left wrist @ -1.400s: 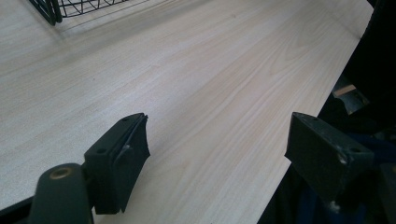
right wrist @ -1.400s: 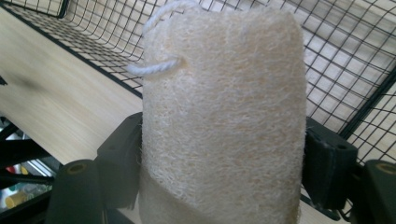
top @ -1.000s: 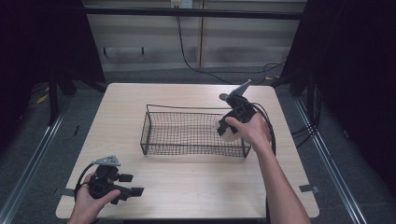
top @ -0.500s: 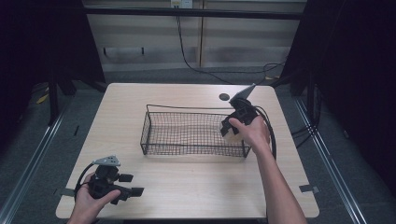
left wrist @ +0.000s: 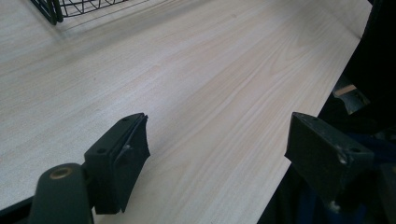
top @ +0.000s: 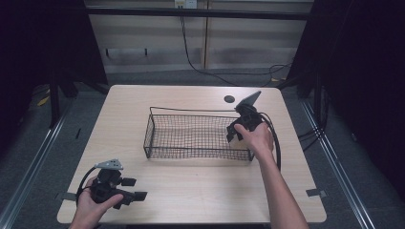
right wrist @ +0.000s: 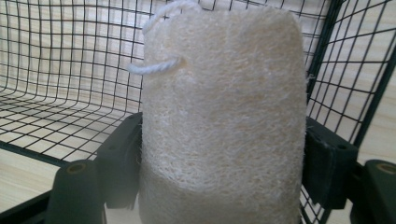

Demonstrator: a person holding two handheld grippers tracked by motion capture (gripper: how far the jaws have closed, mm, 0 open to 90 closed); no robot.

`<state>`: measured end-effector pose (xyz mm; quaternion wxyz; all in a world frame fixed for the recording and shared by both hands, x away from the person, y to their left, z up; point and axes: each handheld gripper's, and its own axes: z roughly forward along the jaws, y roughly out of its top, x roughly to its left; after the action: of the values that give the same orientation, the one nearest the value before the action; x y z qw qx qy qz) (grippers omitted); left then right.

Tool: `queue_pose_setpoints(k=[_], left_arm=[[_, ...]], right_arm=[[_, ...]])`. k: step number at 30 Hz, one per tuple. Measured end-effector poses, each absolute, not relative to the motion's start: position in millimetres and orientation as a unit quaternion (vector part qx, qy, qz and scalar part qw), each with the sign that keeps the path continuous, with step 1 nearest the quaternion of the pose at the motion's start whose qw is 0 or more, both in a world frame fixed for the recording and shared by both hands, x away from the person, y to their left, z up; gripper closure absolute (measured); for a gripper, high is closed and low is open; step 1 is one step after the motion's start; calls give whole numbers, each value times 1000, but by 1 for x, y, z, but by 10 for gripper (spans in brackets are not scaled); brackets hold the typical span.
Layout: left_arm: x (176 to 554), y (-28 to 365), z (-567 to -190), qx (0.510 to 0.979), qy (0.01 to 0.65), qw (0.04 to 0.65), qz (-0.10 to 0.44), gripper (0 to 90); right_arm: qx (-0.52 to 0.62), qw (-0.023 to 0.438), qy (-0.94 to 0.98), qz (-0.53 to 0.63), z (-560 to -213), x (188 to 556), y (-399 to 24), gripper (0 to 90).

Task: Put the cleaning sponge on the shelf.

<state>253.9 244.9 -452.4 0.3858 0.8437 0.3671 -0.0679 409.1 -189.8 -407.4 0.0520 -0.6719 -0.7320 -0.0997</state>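
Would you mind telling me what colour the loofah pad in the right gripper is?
The loofah pad is pale cream with a white cord loop, best seen in the right gripper view.

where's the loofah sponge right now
In the right gripper view the loofah sponge is clamped in the right claw, inside the wire basket; the high view puts that claw at the basket's right end.

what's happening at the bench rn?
A person works two handheld tools at a wooden table. The right tool is clamped on a pale loofah pad with a white cord loop and holds it at the right end of the black wire basket, just inside the mesh; it is not set down yet. The left tool sits low over the table's near left corner, jaws open with nothing between them.
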Motion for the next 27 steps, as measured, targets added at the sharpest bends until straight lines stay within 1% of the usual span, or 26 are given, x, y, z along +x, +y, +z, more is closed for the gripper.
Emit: queue_pose_setpoints(k=[15, 19, 27], left_arm=[[254, 245, -452, 842, 370, 387, -69, 207], [254, 245, -452, 842, 371, 386, -68, 232], [254, 245, -453, 841, 372, 386, -69, 221]], right_arm=[[-686, 47, -724, -58, -428, 408, -183, 255], [-689, 49, -721, -54, -432, 409, -181, 255], [-692, 48, -718, -50, -441, 408, -180, 254]])
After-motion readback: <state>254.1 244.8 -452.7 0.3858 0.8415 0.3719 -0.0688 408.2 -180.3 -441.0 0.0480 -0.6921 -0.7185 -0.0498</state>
